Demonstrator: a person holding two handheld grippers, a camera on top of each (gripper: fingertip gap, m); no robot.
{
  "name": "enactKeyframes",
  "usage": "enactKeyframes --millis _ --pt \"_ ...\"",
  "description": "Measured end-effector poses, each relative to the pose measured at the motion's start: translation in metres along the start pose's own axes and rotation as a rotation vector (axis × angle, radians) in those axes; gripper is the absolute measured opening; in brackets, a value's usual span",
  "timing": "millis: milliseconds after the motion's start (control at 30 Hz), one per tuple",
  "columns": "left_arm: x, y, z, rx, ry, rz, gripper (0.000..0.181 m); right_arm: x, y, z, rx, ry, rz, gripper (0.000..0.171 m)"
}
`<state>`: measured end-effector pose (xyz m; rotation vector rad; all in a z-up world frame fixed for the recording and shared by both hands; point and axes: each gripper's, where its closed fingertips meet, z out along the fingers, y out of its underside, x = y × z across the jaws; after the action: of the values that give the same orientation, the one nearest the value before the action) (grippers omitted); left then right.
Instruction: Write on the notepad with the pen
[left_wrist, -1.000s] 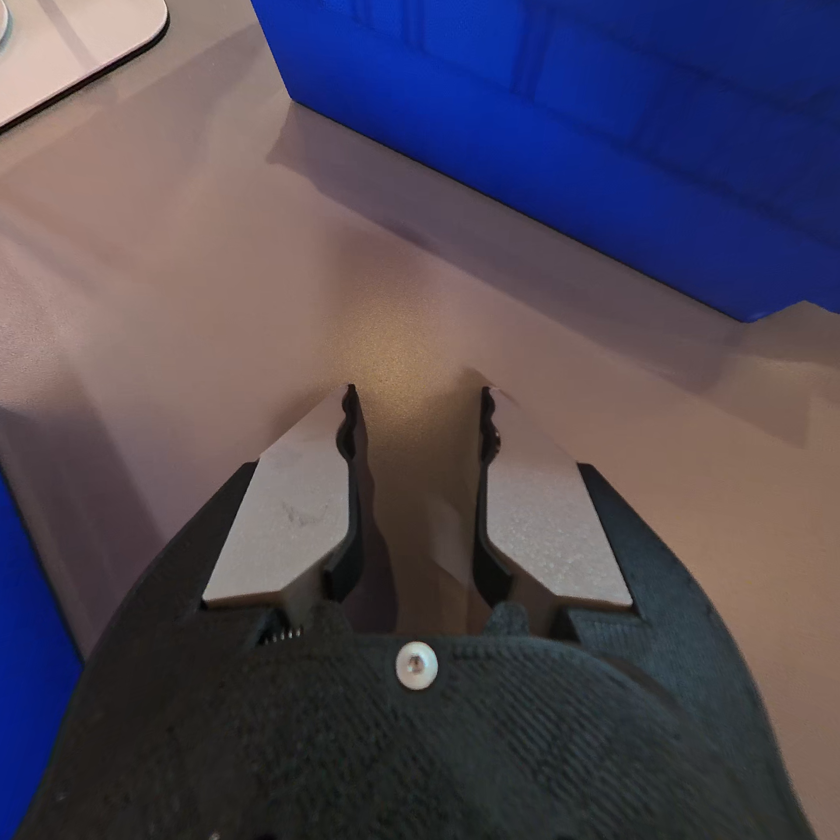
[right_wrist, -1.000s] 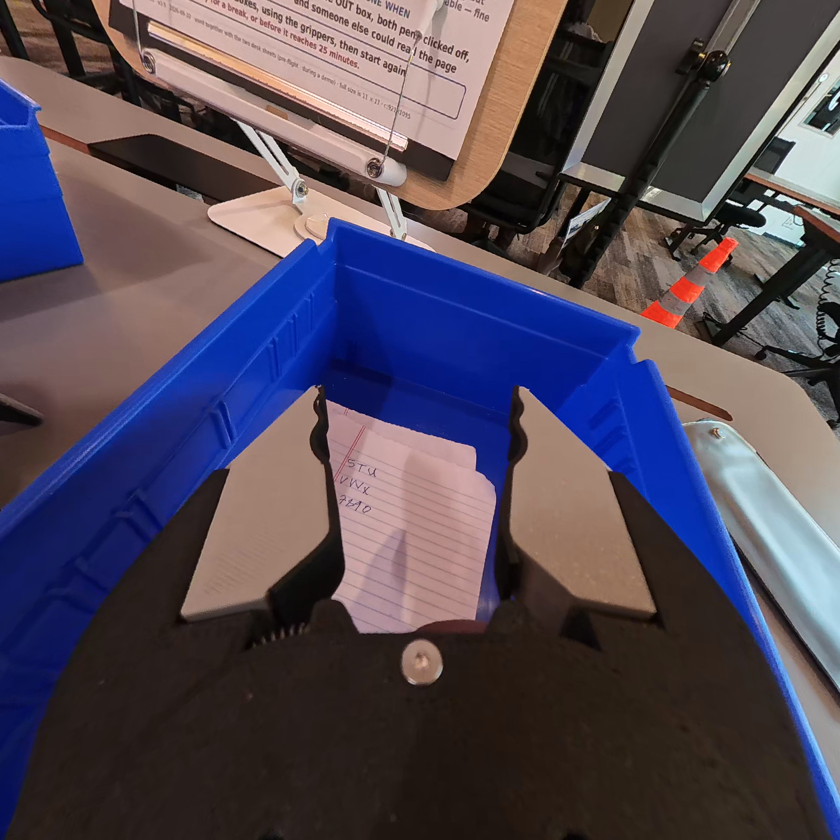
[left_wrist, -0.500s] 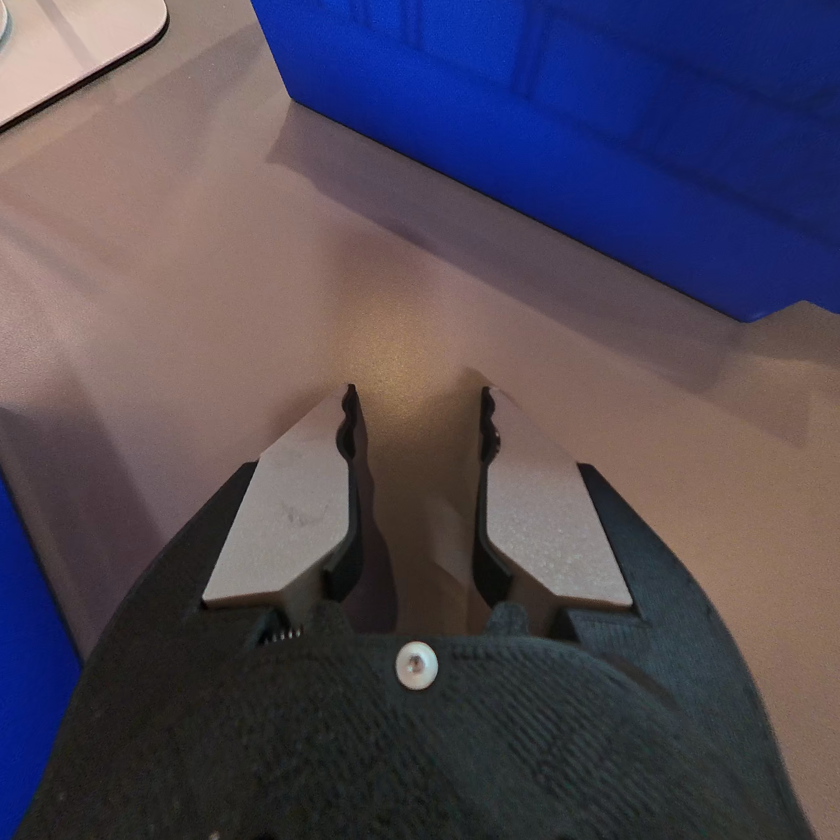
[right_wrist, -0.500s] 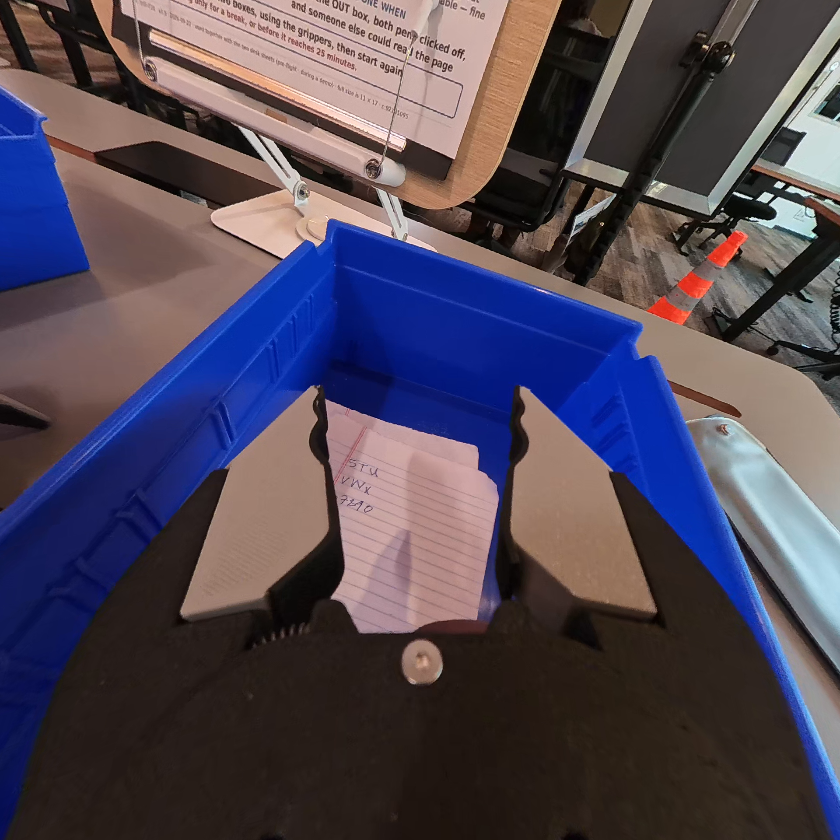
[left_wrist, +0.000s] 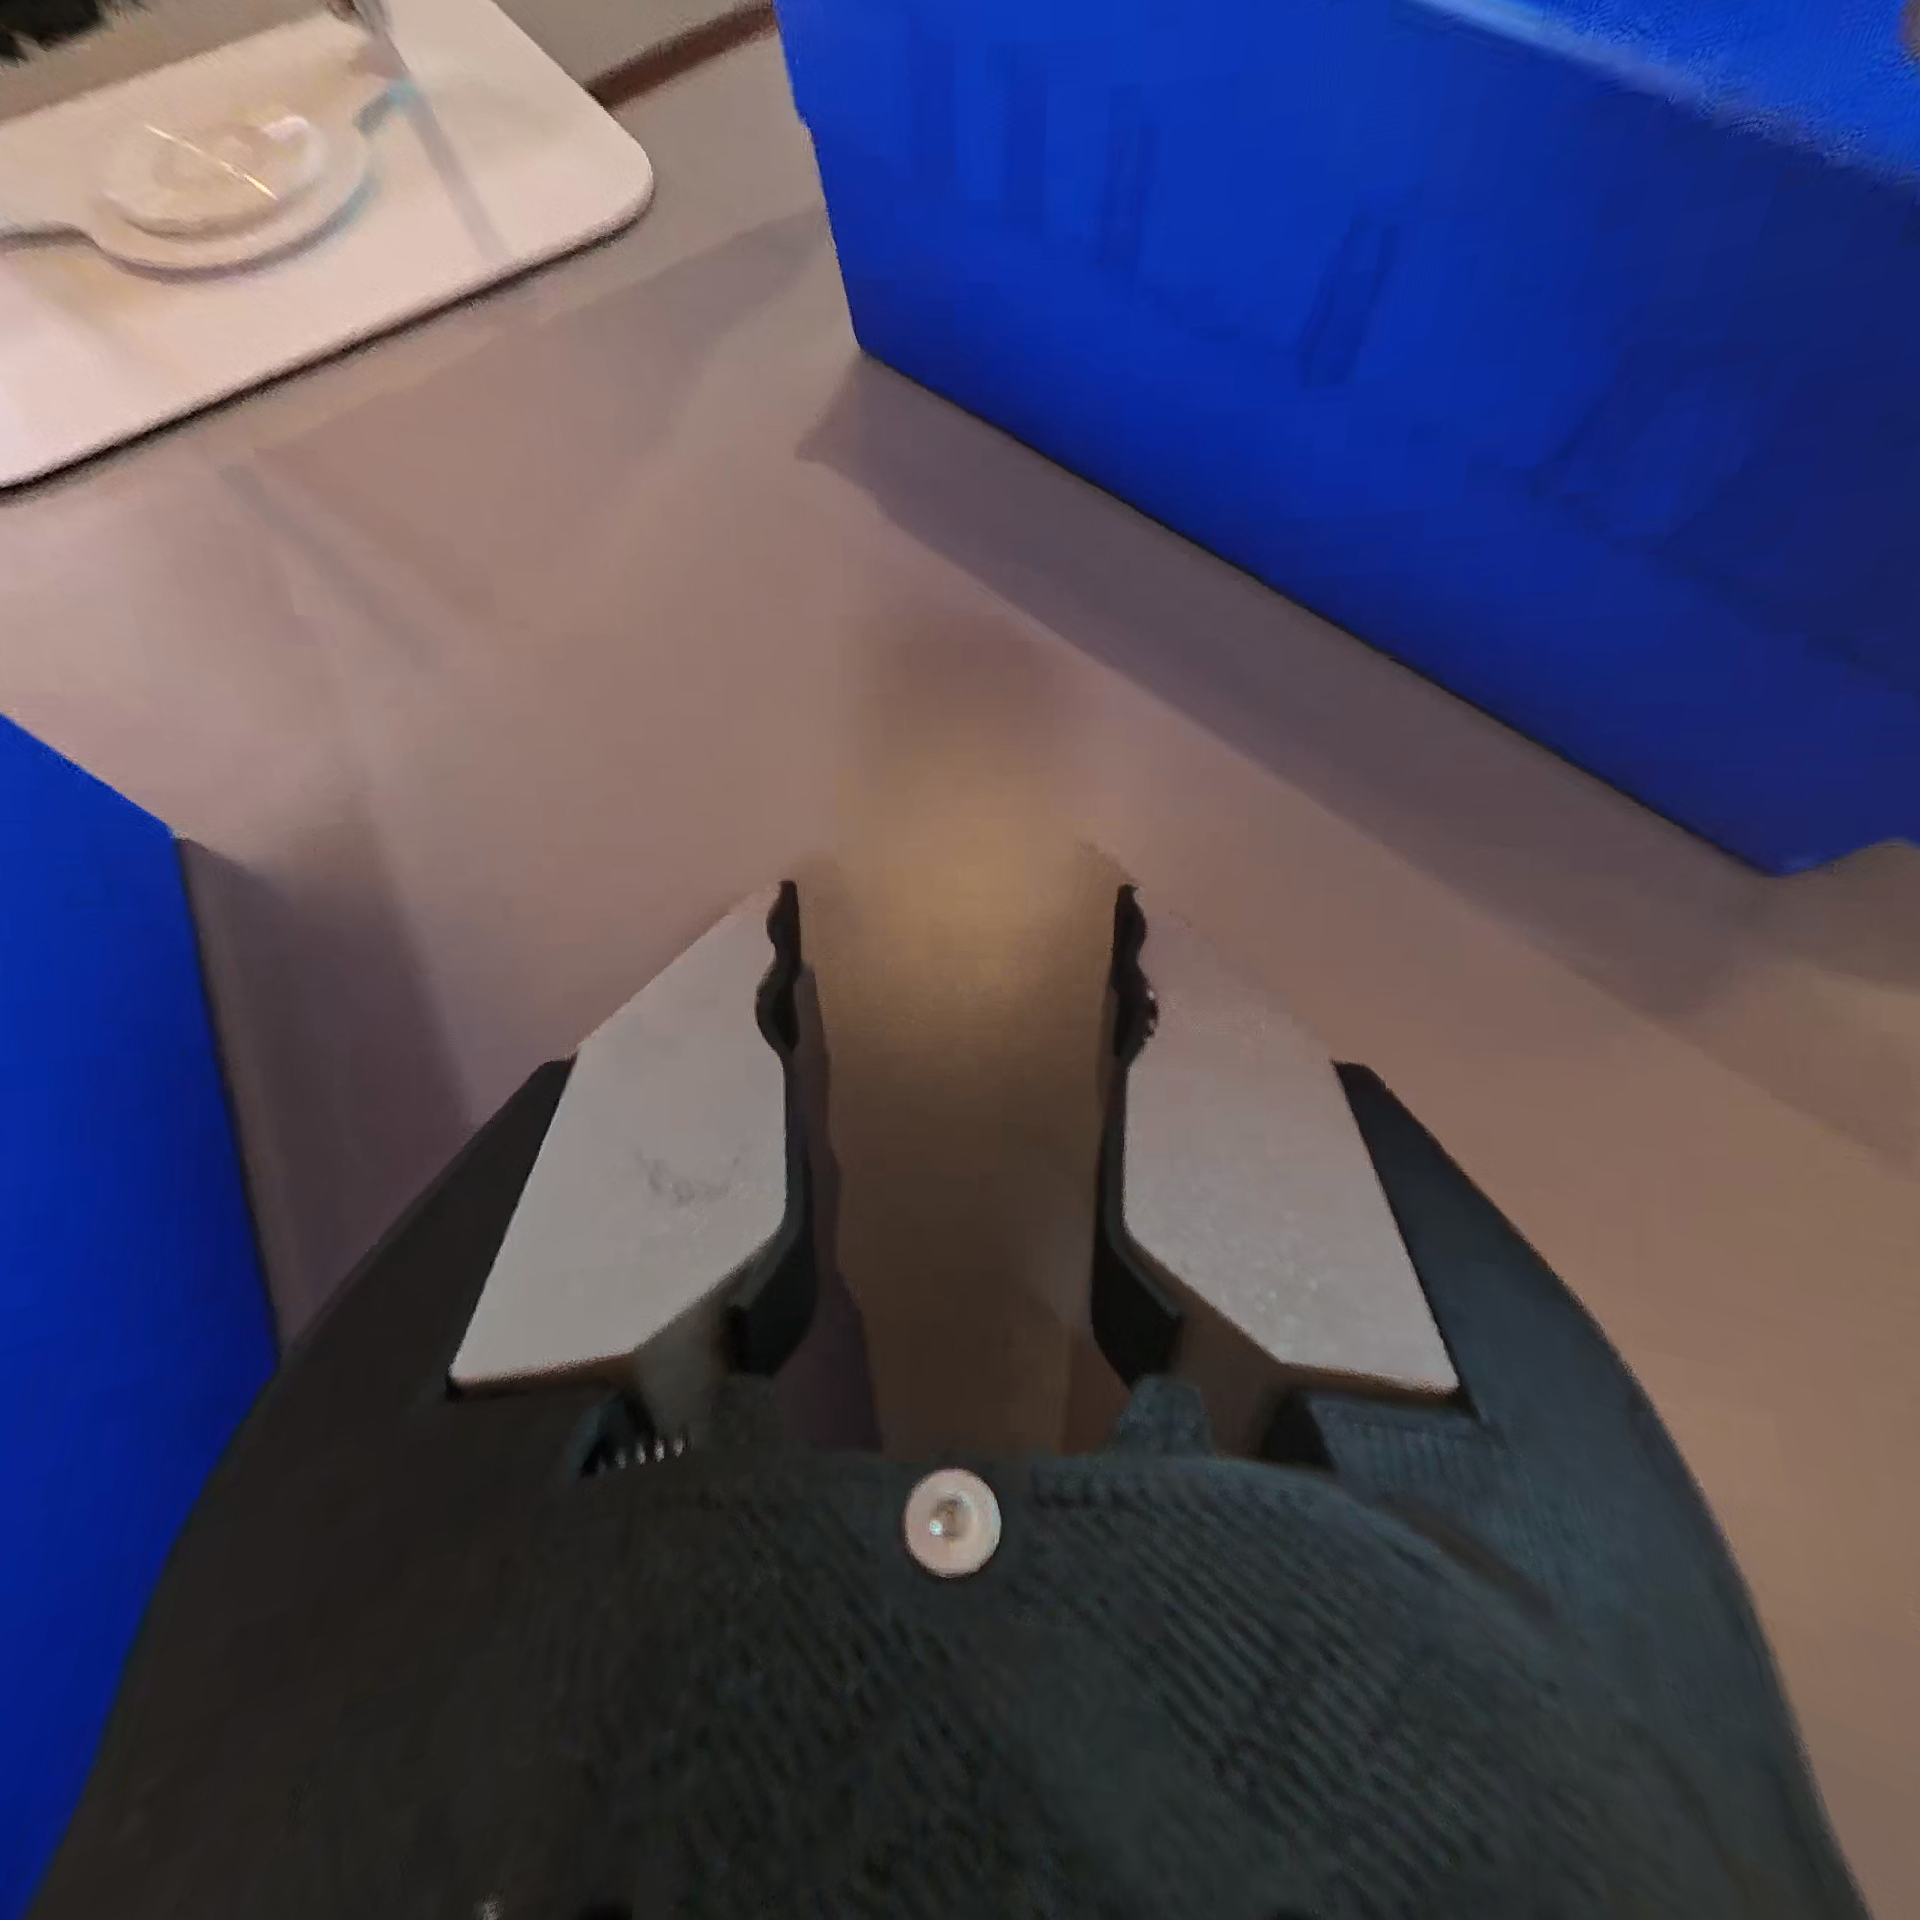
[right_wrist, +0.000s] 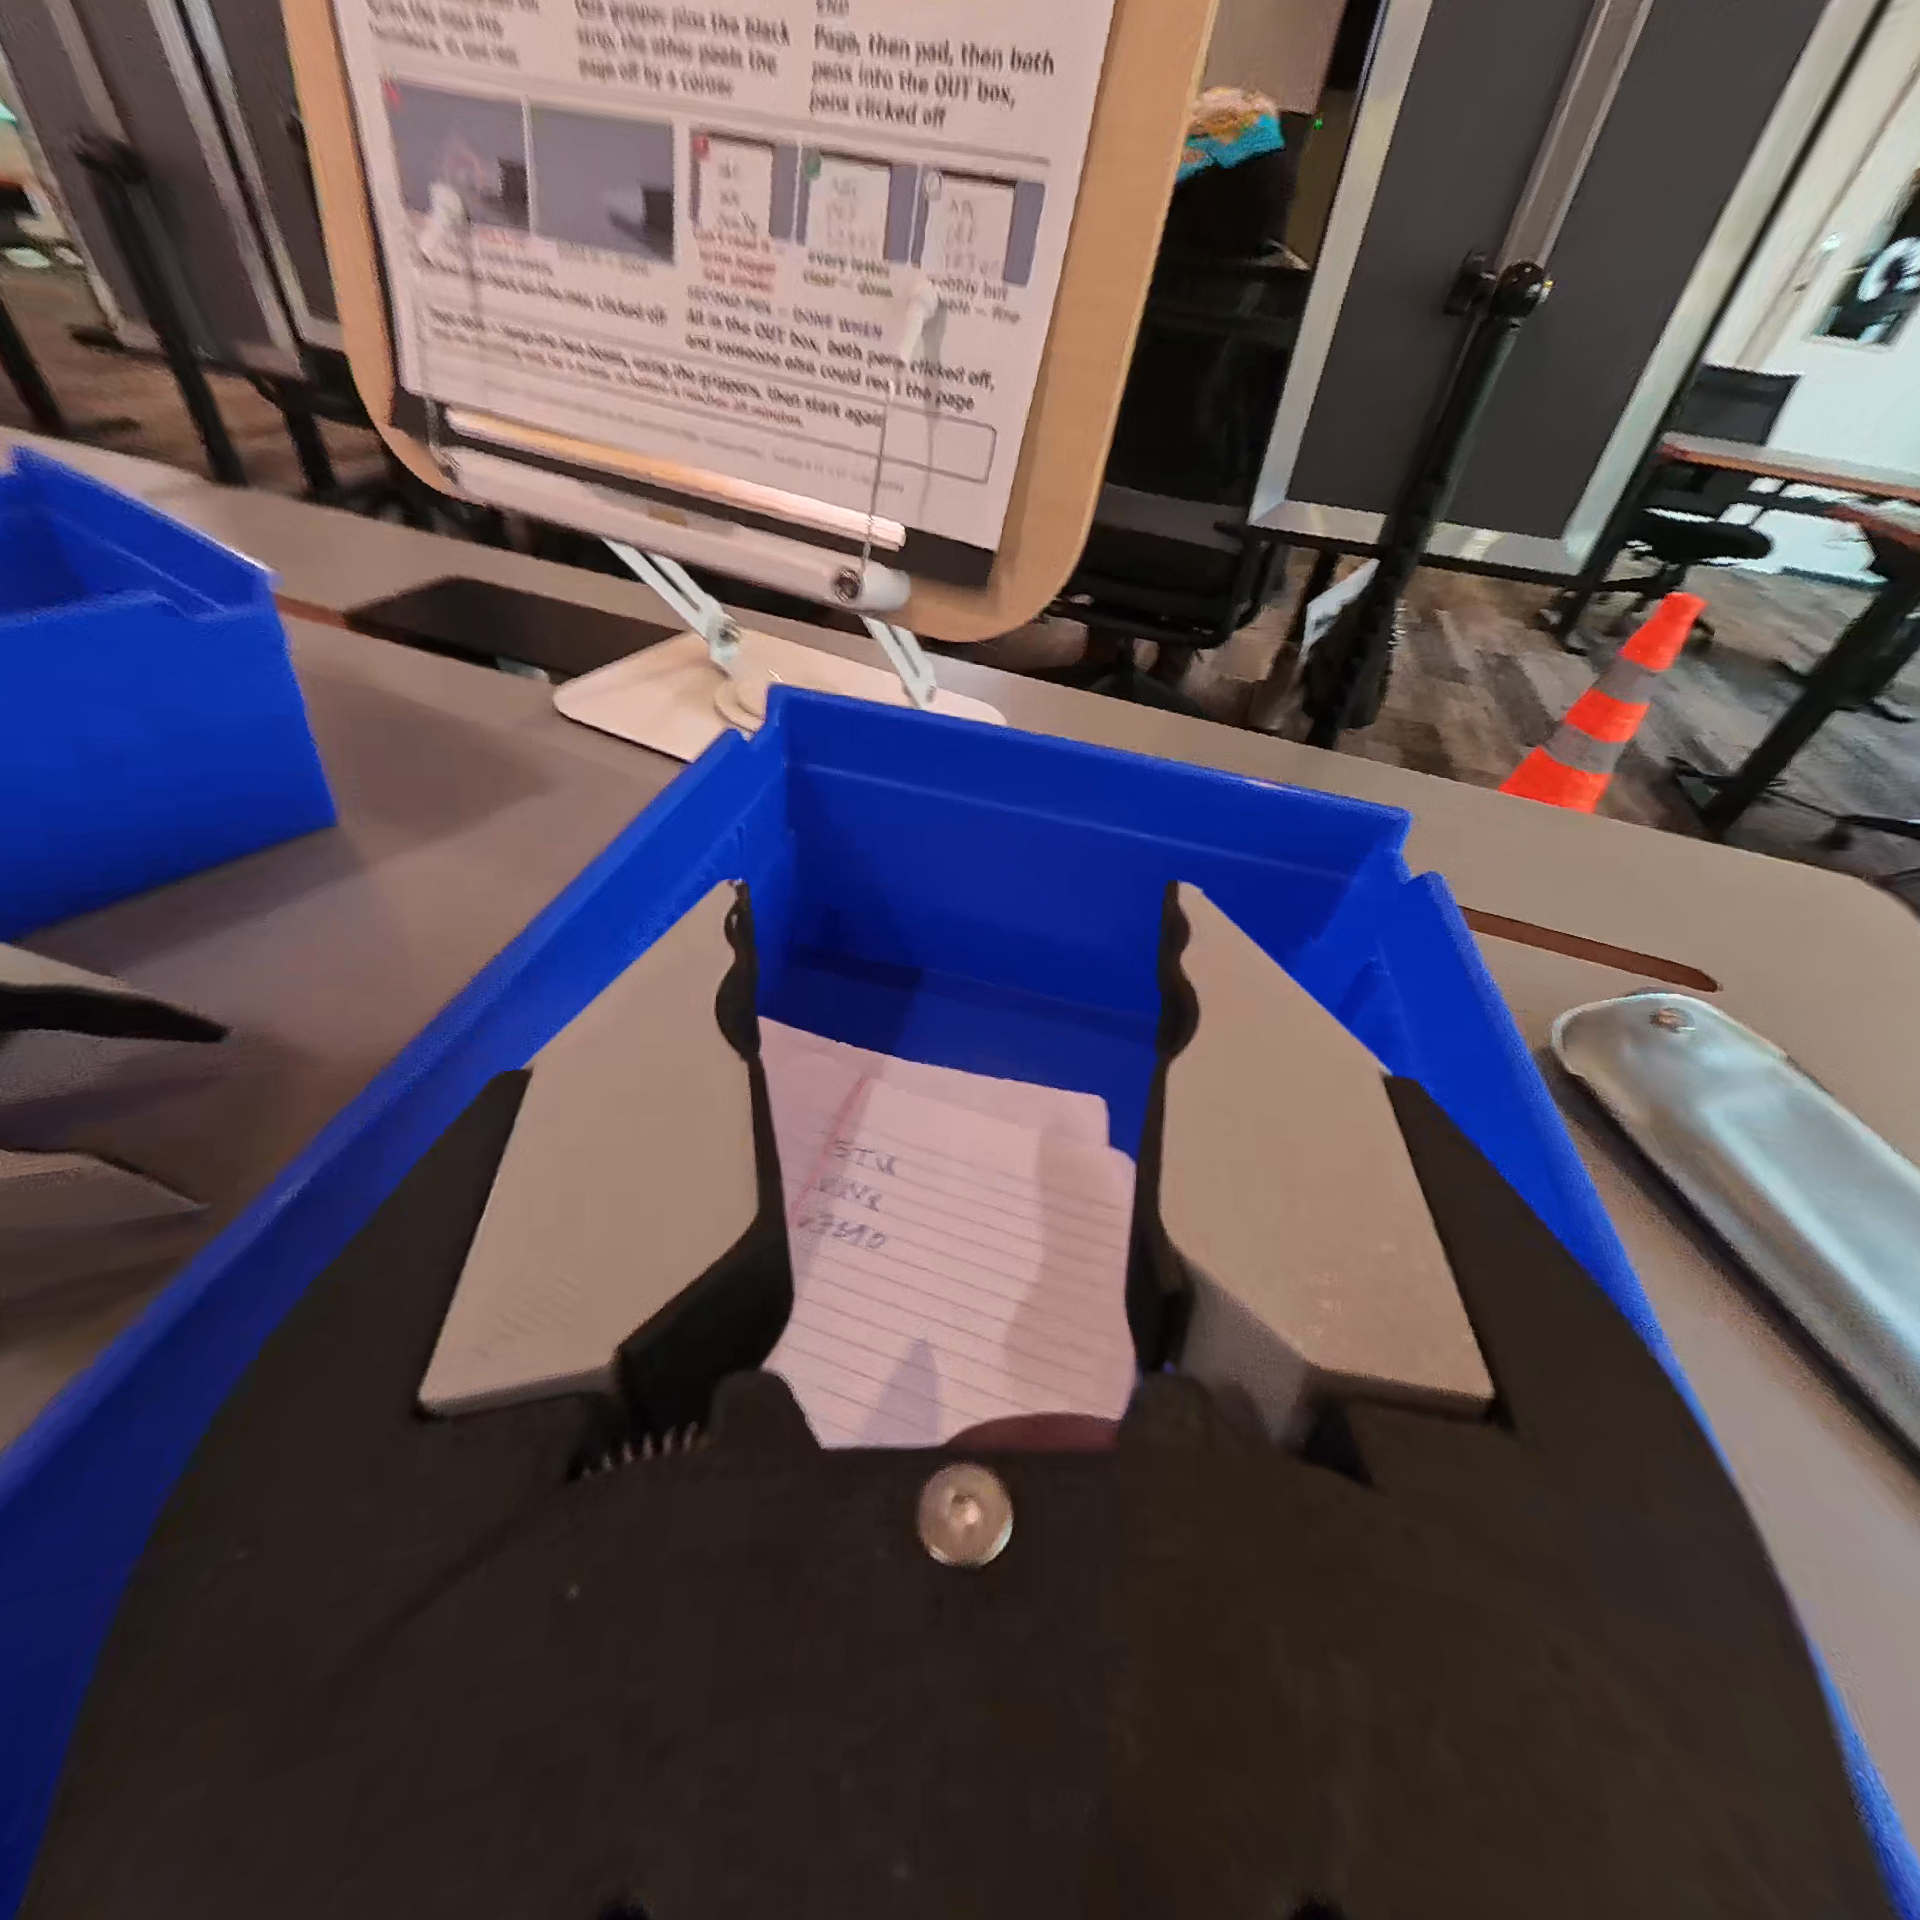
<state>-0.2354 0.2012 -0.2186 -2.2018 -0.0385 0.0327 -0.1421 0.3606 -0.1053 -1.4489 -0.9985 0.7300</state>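
My right gripper (right_wrist: 954, 904) is open and empty, held above a blue bin (right_wrist: 1091, 821). A white lined notepad page (right_wrist: 966, 1236) with handwriting near its top lies on the bin's floor, seen between my fingers. My left gripper (left_wrist: 951, 904) is open and empty, low over the grey table (left_wrist: 520, 675), with the blue bin's side wall (left_wrist: 1351, 364) ahead on the right. The left gripper also shows at the left edge of the right wrist view (right_wrist: 94, 1023). No pen is in view.
A white stand base (left_wrist: 260, 208) sits at the far left and carries an instruction board (right_wrist: 727, 270). A second blue bin (right_wrist: 135, 717) stands at the left. A silver flat pouch (right_wrist: 1766, 1174) lies right of the bin. An orange cone (right_wrist: 1610, 717) stands on the floor beyond. The silver flat pouch (right_wrist: 1766, 1174) lies around 30 cm away from my right fingertips.
Both grippers have lifted and tilted up: more of the stand base and the instruction board are in view. Both views are blurred by motion. Both stay open.
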Motion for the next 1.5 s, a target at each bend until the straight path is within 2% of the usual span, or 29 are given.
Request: enactKeyframes --millis 33,100,267,300,367,433,533,633,700,800,867,900,933,1067,1100,1167,1267,1300,1500 --pt "-0.003 -0.005 -0.004 0.036 -0.011 -0.014 0.06 -0.002 -0.004 -0.002 0.015 -0.015 0.019 0.074" --pt "-0.014 -0.01 -0.01 0.079 -0.064 -0.034 0.065 -0.007 -0.017 -0.01 0.058 -0.031 0.022 0.065" --pt "-0.02 -0.017 -0.017 0.118 -0.105 -0.033 0.068 -0.04 -0.057 -0.039 0.226 -0.142 0.013 0.062" --pt "-0.02 -0.017 -0.016 0.119 -0.115 -0.022 0.068 -0.052 -0.067 -0.048 0.273 -0.199 0.02 0.052" --pt "-0.022 -0.015 -0.014 0.105 -0.13 -0.005 0.067 -0.077 -0.087 -0.071 0.373 -0.319 0.036 0.017" --pt "-0.024 -0.01 -0.008 0.079 -0.139 -0.001 0.067 -0.101 -0.104 -0.094 0.46 -0.418 0.051 0.0" --pt "-0.027 -0.006 -0.005 0.047 -0.146 -0.019 0.067 -0.146 -0.114 -0.117 0.489 -0.548 0.057 0.0" --pt "-0.035 -0.007 -0.008 0.063 -0.188 -0.036 0.068 -0.198 -0.09 -0.1 0.333 -0.607 0.049 0.0" --pt "-0.047 -0.007 -0.013 0.07 -0.249 -0.063 0.068 -0.219 -0.061 -0.07 0.178 -0.534 -0.021 0.0" --pt "-0.064 -0.005 -0.02 0.082 -0.314 -0.13 0.068 -0.216 -0.014 -0.022 -0.056 -0.312 -0.14 0.0" --pt "-0.075 -0.004 -0.024 0.093 -0.354 -0.181 0.067 -0.199 0.01 0.003 -0.172 -0.161 -0.205 0.0" --pt "-0.077 -0.001 -0.024 0.086 -0.355 -0.189 0.058 -0.191 0.02 0.013 -0.221 -0.113 -0.214 0.0" --pt "-0.08 0.001 -0.024 0.073 -0.369 -0.197 0.052 -0.186 0.03 0.022 -0.273 -0.088 -0.2 0.0" --pt "-0.086 0.005 -0.024 0.051 -0.412 -0.202 0.052 -0.14 0.064 0.046 -0.449 0.069 -0.126 0.0" --pt "-0.088 0.004 -0.026 0.061 -0.426 -0.2 0.045 -0.126 0.069 0.049 -0.474 0.106 -0.115 0.0" --pt "-0.094 0.0 -0.031 0.089 -0.462 -0.193 0.037 -0.099 0.07 0.051 -0.467 0.157 -0.067 0.0" --pt "-0.083 -0.01 -0.033 0.13 -0.411 -0.159 0.053 -0.077 0.057 0.052 -0.374 0.182 -0.07 0.0" --pt "-0.075 -0.015 -0.035 0.151 -0.385 -0.139 0.053 -0.075 0.054 0.052 -0.346 0.185 -0.092 0.001" --pt "-0.027 -0.041 -0.063 0.25 -0.326 -0.053 0.06 -0.114 0.048 0.054 -0.253 0.063 -0.145 0.004"
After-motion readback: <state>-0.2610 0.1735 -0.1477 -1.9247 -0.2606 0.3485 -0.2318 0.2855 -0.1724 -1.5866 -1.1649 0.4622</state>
